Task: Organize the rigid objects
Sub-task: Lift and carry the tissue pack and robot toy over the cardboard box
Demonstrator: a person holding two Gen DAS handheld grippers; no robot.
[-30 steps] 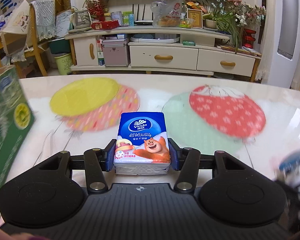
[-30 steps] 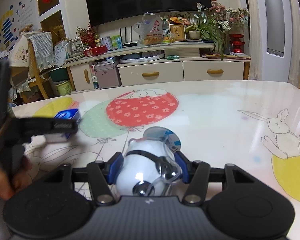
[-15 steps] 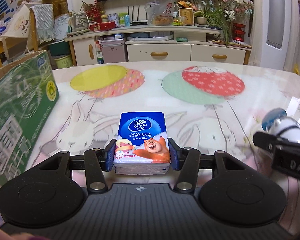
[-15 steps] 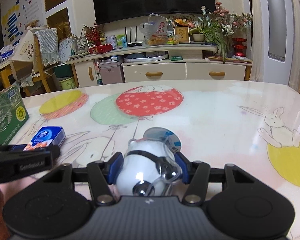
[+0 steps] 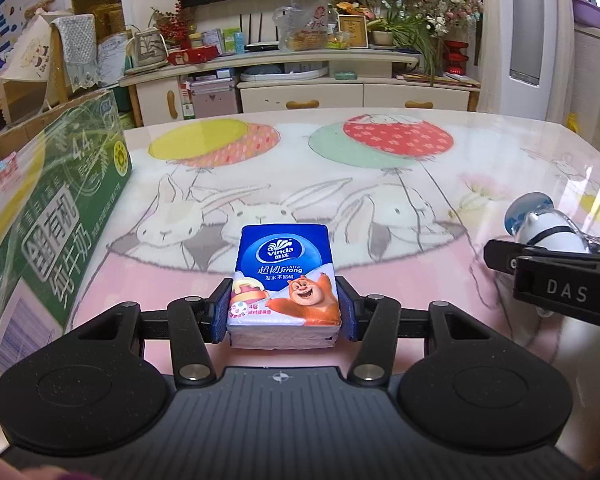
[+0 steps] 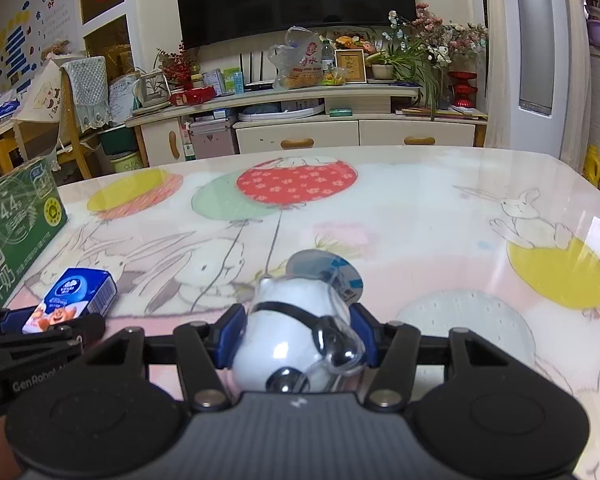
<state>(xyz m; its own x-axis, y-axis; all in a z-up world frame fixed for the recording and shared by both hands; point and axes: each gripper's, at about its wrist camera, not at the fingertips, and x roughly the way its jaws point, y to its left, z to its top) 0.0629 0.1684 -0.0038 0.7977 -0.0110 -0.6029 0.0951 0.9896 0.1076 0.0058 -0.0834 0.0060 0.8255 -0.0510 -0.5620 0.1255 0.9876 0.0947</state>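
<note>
A blue Vinda tissue pack (image 5: 284, 280) with a cartoon bear sits between the blue pads of my left gripper (image 5: 284, 306), which is shut on it just above the table. My right gripper (image 6: 296, 330) is shut on a white panda-shaped toy in clear plastic (image 6: 292, 336), with a round blue-edged disc at its far end. In the left wrist view the panda toy (image 5: 548, 232) and the right gripper (image 5: 556, 276) appear at the right edge. In the right wrist view the tissue pack (image 6: 76, 298) and the left gripper (image 6: 32, 326) show at the lower left.
A green milk carton box (image 5: 48, 216) lies open along the table's left side, with a yellow item inside. The table (image 5: 340, 184) has a cloth printed with balloons and rabbits. Beyond its far edge stands a cream cabinet (image 5: 300, 96) crowded with items.
Both grippers have drawn back toward the table's near side, holding their objects. The green box has slid further into the left wrist view, and the right gripper now shows at its right edge.
</note>
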